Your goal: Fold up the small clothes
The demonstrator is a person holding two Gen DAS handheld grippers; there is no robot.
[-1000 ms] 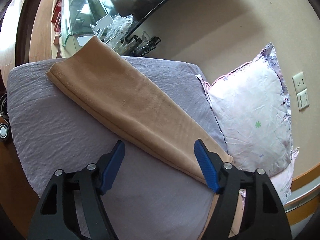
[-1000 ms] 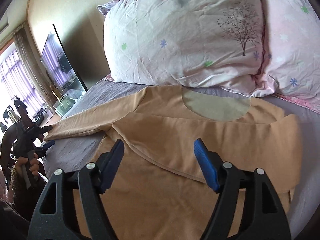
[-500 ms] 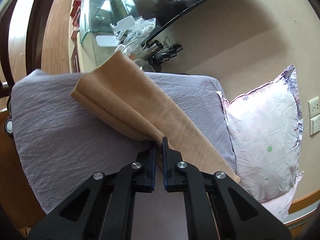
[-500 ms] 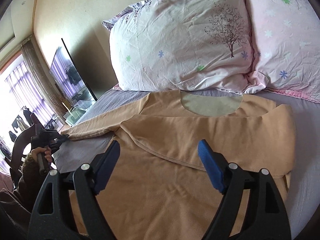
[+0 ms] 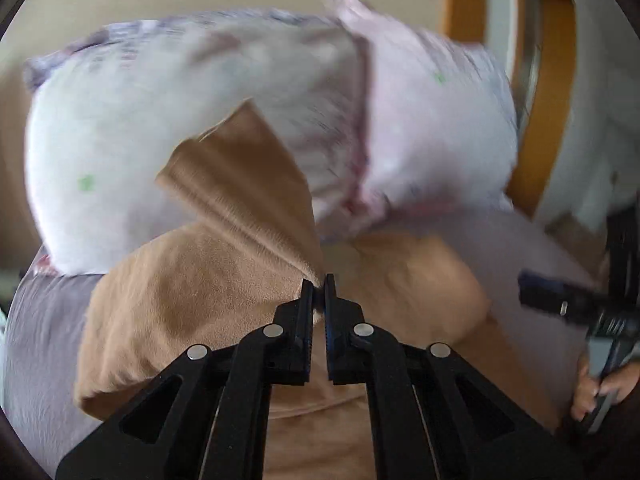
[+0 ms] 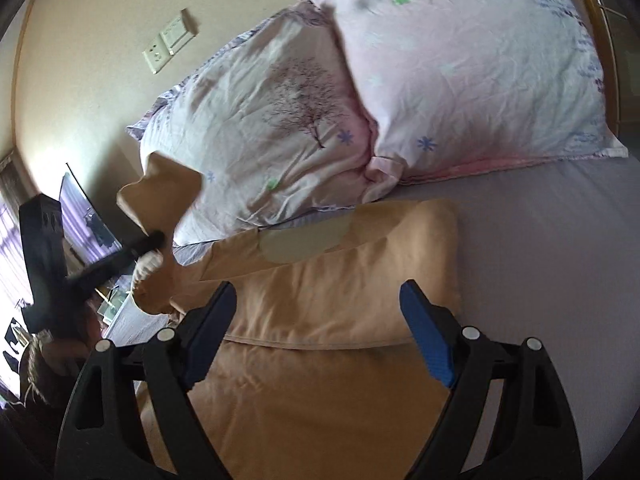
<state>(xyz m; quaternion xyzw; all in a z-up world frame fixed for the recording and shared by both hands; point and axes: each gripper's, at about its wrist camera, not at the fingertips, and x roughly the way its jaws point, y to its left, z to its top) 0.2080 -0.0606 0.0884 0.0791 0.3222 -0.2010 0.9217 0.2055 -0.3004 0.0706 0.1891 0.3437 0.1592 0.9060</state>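
A tan long-sleeved top (image 6: 320,376) lies on the grey bed sheet (image 6: 552,240), its neck towards the pillows and its right sleeve folded across the chest. My left gripper (image 5: 319,286) is shut on the left sleeve (image 5: 240,184) and holds it lifted above the top's body (image 5: 180,300); the view is blurred. In the right wrist view the left gripper (image 6: 154,240) shows at the far left with the sleeve end (image 6: 164,192) standing up. My right gripper (image 6: 318,322) is open and empty, just above the top's middle.
Two pale flowered pillows (image 6: 280,120) (image 6: 460,52) lean on the wall at the head of the bed. Wall sockets (image 6: 166,44) sit above them. The right gripper and hand (image 5: 592,344) show at the right edge of the left wrist view. A TV (image 6: 86,216) stands beyond the bed.
My left gripper closed on the left sleeve, lifted it and swung it towards the top's body and the pillows. My right gripper stayed open and shifted over the top.
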